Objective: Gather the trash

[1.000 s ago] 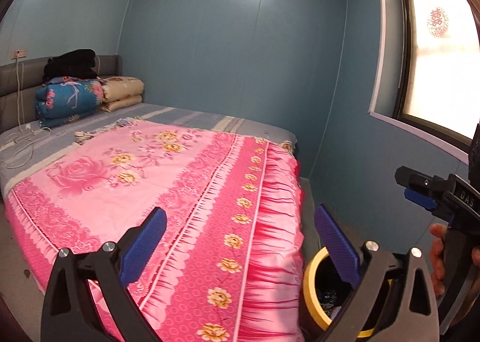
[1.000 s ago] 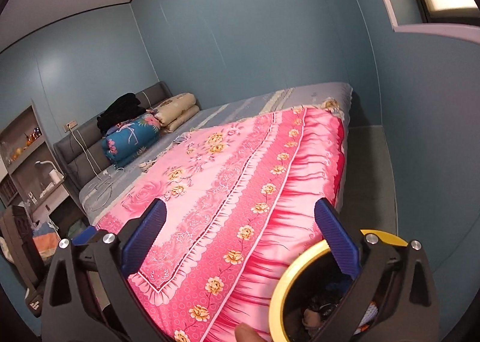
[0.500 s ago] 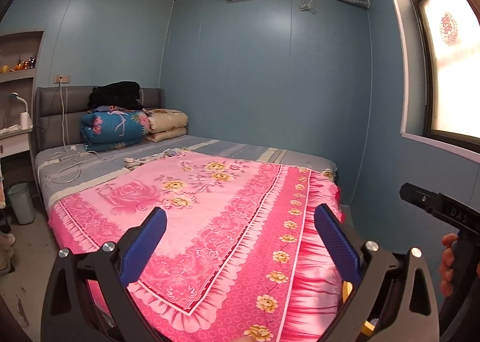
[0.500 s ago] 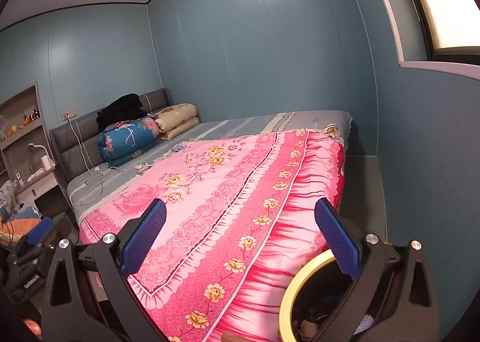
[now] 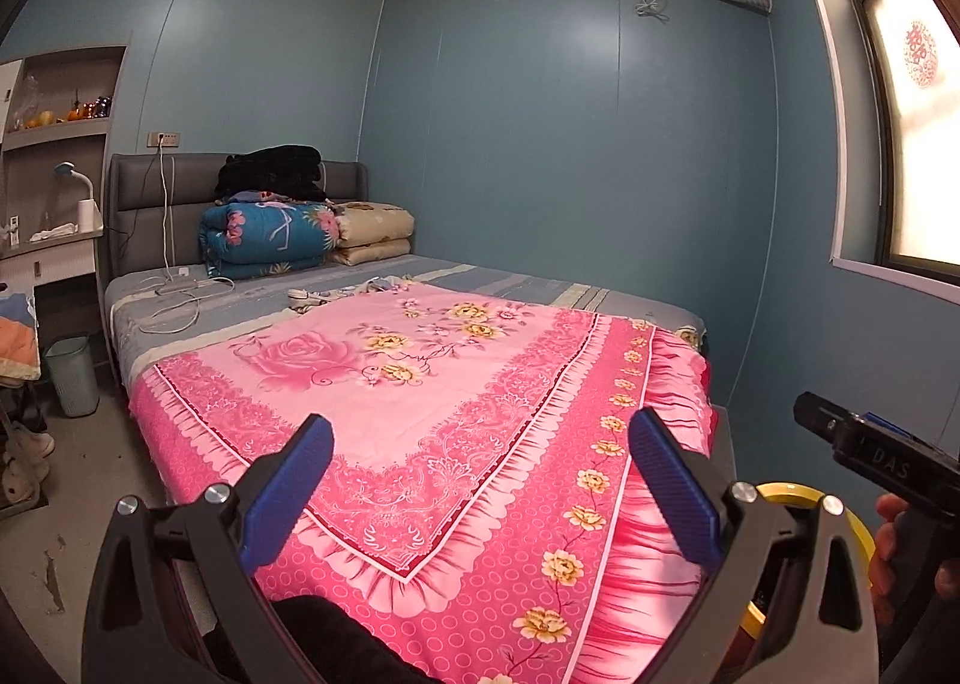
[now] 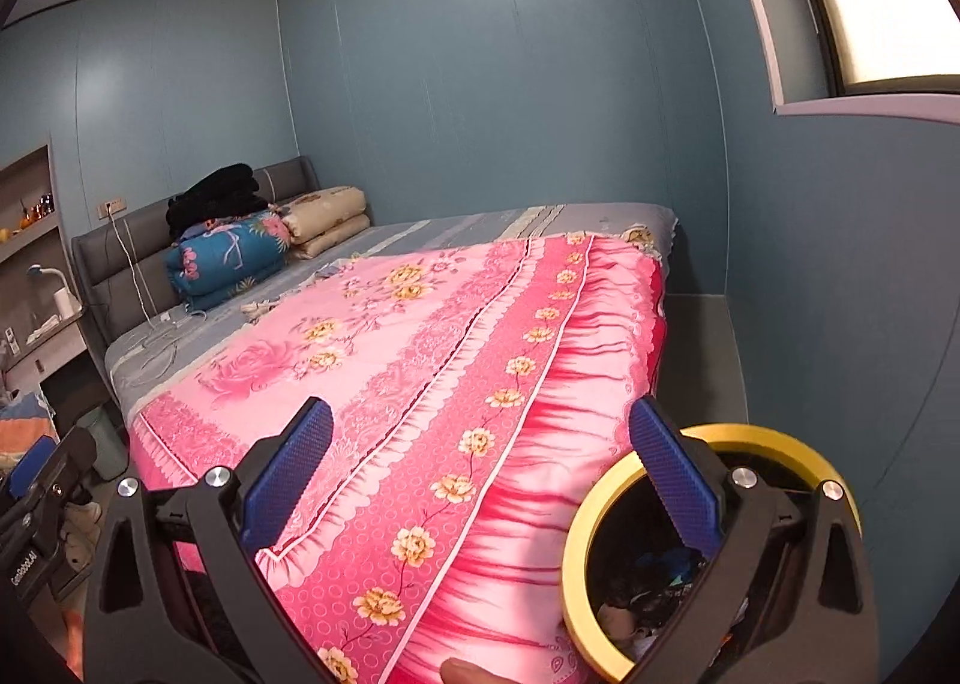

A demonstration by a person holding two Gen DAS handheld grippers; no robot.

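Both claws are released and empty: the left claw (image 5: pixel 477 480) and the right claw (image 6: pixel 480 468) each show their ribbed blue pads spread wide with nothing between them, pointed across the bed (image 5: pixel 420 360) instead of down at any object. The step in hand looks like a search between pickups, since no piece of trash is gripped and none is plainly visible on the bed or on the bare floor (image 5: pixel 72 504). The task's container, a dark bin with a yellow rim (image 6: pixel 714 546), stands on the floor at the near right corner of the bed, just beside the hanging frill; the right wrist view shows it partly filled with crumpled scraps, too small to identify. The next move probably calls for scanning the room for a loose scrap, closing on it and carrying it to that bin. The pink bedspread (image 6: pixel 420 360) is soft printed cloth with yellow flowers and a ruffled edge, lying fairly flat. Folded quilts (image 5: pixel 267 240) sit in rounded rolls against the padded grey headboard (image 5: pixel 156 204), and thin white cables (image 5: pixel 180 294) trail loosely over the striped sheet. A pale ribbed wastebasket (image 5: pixel 72 375) stands on the floor at the bed's far left side.
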